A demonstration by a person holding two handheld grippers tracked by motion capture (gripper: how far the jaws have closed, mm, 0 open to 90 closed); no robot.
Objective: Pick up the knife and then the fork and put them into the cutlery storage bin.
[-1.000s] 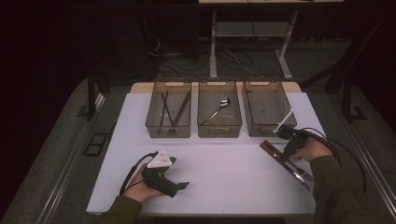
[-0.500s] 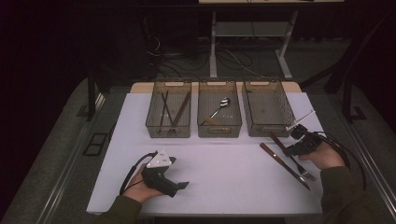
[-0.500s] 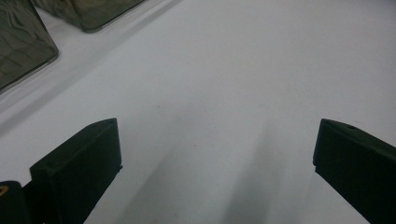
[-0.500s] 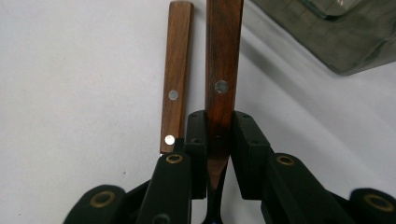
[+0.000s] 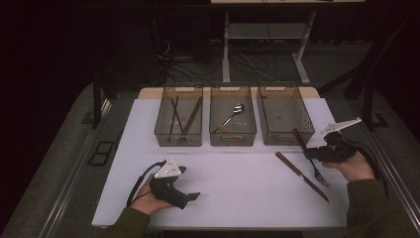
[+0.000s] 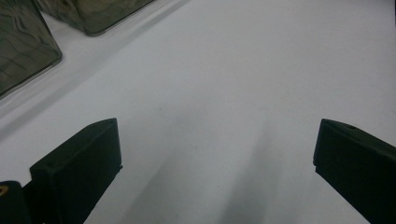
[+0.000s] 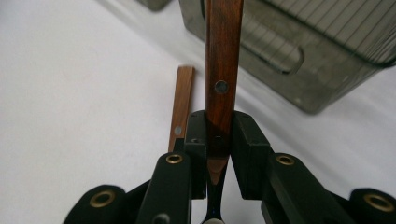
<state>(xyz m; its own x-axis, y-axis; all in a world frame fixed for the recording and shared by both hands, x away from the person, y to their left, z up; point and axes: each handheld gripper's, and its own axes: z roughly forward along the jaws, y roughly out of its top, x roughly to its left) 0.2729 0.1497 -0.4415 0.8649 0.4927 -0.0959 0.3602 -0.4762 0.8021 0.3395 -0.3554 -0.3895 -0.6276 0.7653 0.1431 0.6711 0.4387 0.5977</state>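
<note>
Change since earlier frames: the right gripper (image 5: 317,151) has been carried outward to the right edge of the table, and the fork (image 5: 308,156) has been lifted by its handle; the left gripper (image 5: 190,196) is unchanged.
Right fingers (image 7: 247,154): closed narrowly on the fork's wooden handle (image 7: 223,70) near the metal neck, judged to keep the tines hanging clear below.
Fork position: held above the table, handle pointing toward the right bin (image 5: 285,115), judged the intended destination, since that bin is seen empty.
Knife (image 5: 301,176): left flat on the table just beside the fork, wooden handle toward the bins.
Left fingers (image 6: 77,170): spread wide over bare table, nothing between them, judged idle.
Other bins: chopsticks (image 5: 181,115) in the left bin (image 5: 178,119); a spoon (image 5: 233,113) in the middle bin (image 5: 233,119).
Surface: white table (image 5: 237,183), matte.
Room: dark; cables and desk legs behind.
</note>
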